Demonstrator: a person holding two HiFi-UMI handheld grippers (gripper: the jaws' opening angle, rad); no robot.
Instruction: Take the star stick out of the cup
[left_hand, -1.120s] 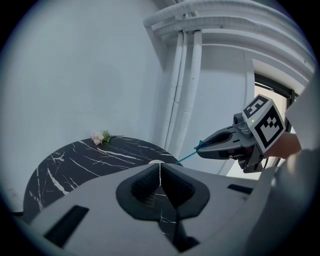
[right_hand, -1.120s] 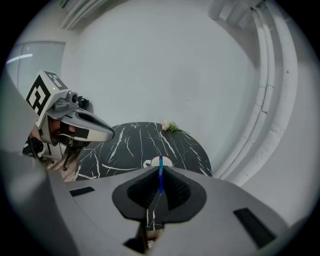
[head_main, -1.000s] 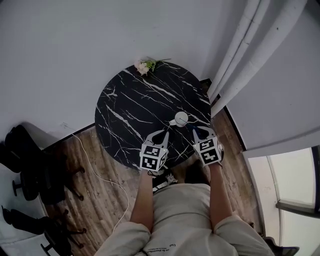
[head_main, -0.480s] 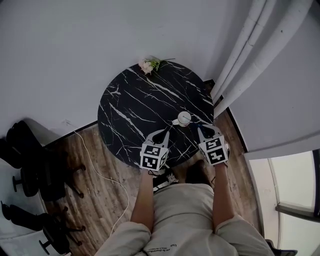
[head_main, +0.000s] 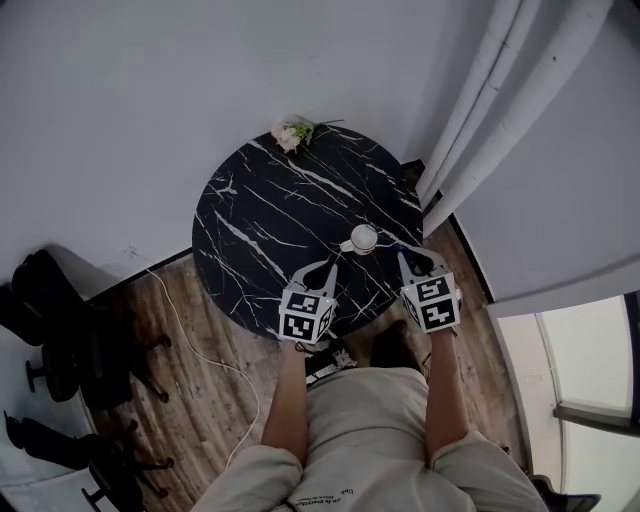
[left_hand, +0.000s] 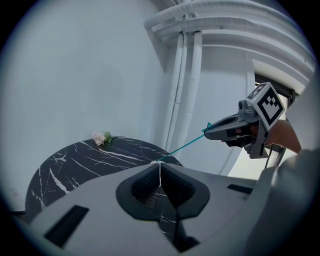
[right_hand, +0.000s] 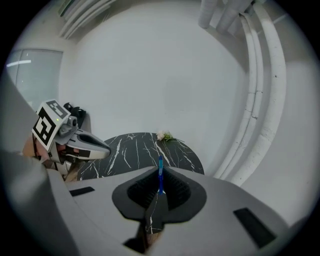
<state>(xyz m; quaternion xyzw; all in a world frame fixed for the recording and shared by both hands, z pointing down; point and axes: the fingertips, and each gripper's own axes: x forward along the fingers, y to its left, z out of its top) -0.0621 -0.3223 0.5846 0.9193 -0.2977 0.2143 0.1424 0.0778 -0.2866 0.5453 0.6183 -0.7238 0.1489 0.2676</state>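
Observation:
A small white cup (head_main: 362, 238) stands near the front right edge of the round black marble table (head_main: 270, 200). My right gripper (head_main: 404, 257) hovers just right of the cup, shut on the thin blue star stick (head_main: 392, 249). In the right gripper view the stick (right_hand: 160, 172) stands up between the closed jaws (right_hand: 160, 182). From the left gripper view the stick (left_hand: 185, 145) slants from the right gripper's tip (left_hand: 207, 131) down toward the cup, which is hidden behind my left gripper (left_hand: 160, 172). The left gripper (head_main: 328, 266) sits left of the cup, shut, with nothing seen in it.
A small bunch of pale flowers (head_main: 293, 131) lies at the table's far edge. White curtains (head_main: 490, 110) hang to the right. Dark chairs (head_main: 50, 330) and a white cable (head_main: 190, 330) are on the wooden floor at left.
My right gripper has drawn back to the right, away from the cup, taking the stick with it. The left gripper has stayed in place.

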